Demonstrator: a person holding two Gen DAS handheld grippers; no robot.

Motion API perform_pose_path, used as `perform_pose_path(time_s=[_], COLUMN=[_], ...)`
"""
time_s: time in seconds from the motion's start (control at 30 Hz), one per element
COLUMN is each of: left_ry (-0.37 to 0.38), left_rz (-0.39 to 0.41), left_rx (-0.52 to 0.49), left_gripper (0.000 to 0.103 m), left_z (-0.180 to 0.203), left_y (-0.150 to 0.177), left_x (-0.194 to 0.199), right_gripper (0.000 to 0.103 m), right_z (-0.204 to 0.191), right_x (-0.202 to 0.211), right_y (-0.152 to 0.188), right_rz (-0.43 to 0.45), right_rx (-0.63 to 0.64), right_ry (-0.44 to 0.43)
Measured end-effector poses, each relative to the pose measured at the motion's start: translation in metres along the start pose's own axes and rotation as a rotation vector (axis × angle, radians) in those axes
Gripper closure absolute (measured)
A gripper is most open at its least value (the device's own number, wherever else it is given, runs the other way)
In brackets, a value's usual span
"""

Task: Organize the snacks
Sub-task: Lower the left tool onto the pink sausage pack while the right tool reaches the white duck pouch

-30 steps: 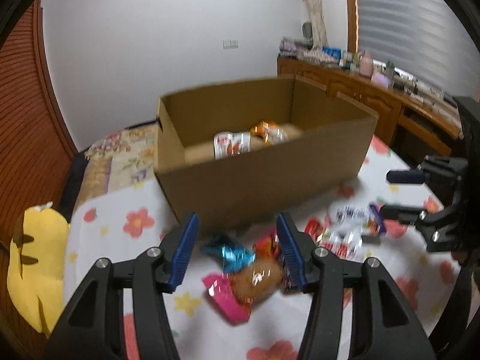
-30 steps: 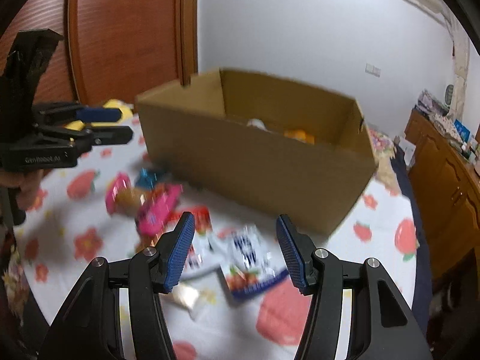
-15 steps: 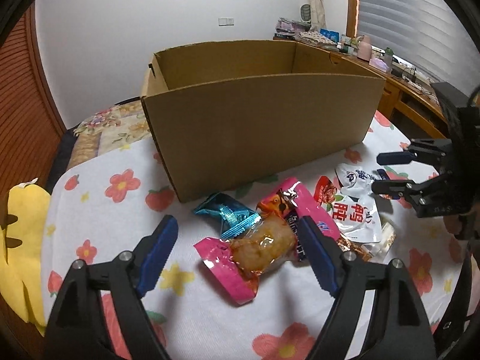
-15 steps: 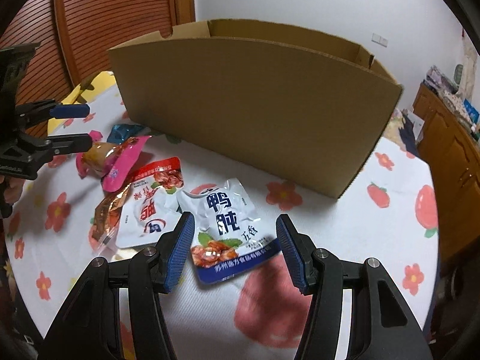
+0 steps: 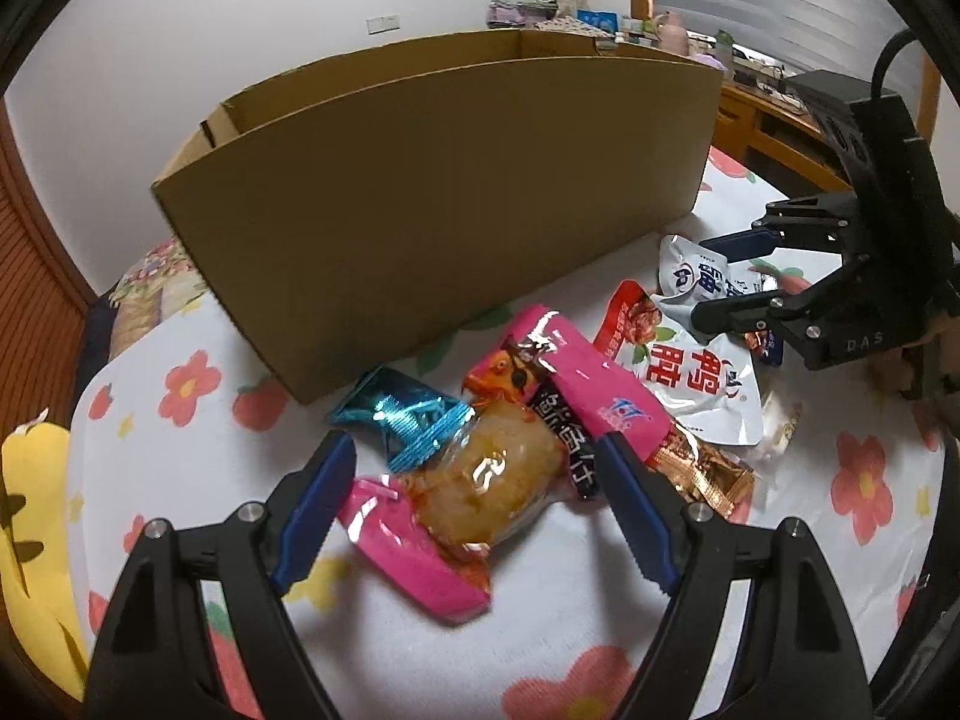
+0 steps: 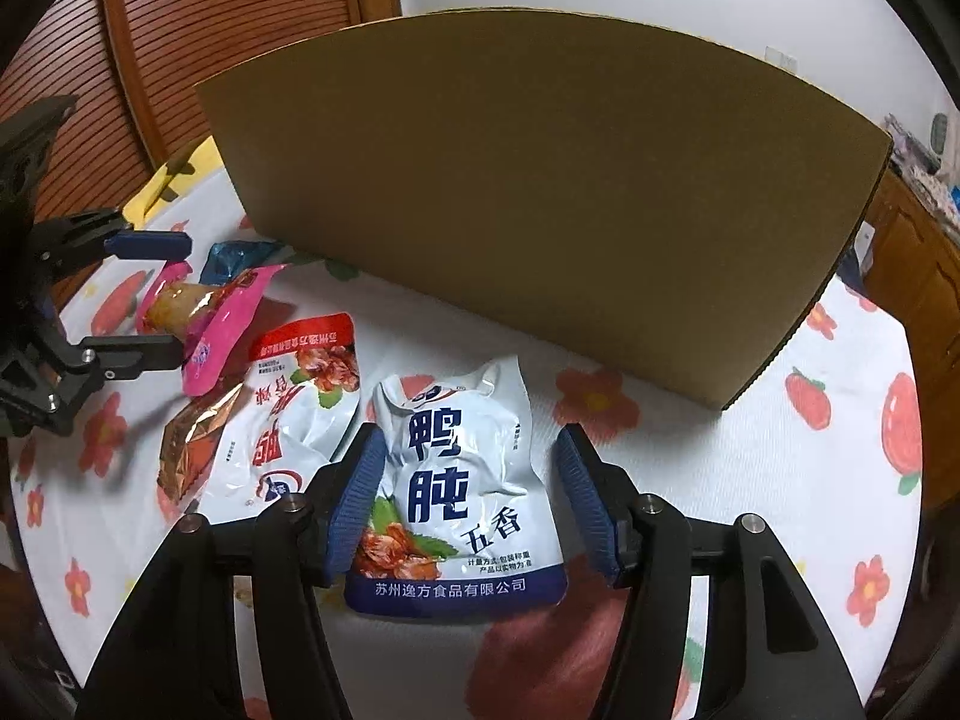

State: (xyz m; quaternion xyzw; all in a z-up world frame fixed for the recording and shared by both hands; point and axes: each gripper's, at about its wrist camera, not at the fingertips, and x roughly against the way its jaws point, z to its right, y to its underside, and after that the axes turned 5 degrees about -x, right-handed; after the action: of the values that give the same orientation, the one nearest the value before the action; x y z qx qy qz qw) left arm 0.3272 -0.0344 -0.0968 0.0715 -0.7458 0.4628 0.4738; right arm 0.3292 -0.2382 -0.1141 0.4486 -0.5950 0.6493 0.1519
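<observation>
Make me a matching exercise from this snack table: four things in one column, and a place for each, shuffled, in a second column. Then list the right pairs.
Things
1. white and blue pouch
2. pink packet with the clear window
3. blue foil wrapper
4. cardboard box

Places
A. standing behind all the loose snacks
B. between the fingers of the right gripper, whose jaws are opening
C. lying close to the box's near wall, behind the pink packet
D. between the fingers of the open left gripper

Pairs: 1-B, 2-D, 3-C, 4-A
</observation>
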Motion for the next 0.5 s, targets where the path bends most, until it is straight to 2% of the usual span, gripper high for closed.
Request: perform_pose_path(time_s=[0.17,0.33,0.43,0.5], left_ry=[0.030,0.051,0.055,0.068], left_rz=[-0.013,-0.016,-0.019,-0.045], left_rx=[-0.009,0.036,0.063,0.051], left_gripper=[0.021,0.020,0.014,0.013], left_z=[-0.001,-0.008,-0.011,-0.009], left_y=[-0.006,-0.004,-0.001,0.002], left_x=[-0.005,-0.008,-0.008,-0.011], right_gripper=[0.041,0.039,0.039,0.038], right_z=[0.002,-0.006,-0.008,-0.005], right_x=[0.001,-0.003,-0.003,-0.003], right_y=[0.002,0.002,0.002,0.001], right_rz=[0.003,-0.003,-0.003,-0.003], right_rx=[-0.002,0.028,0.041,0.031], right_ry=[-0.003,0.031,0.046,0.039])
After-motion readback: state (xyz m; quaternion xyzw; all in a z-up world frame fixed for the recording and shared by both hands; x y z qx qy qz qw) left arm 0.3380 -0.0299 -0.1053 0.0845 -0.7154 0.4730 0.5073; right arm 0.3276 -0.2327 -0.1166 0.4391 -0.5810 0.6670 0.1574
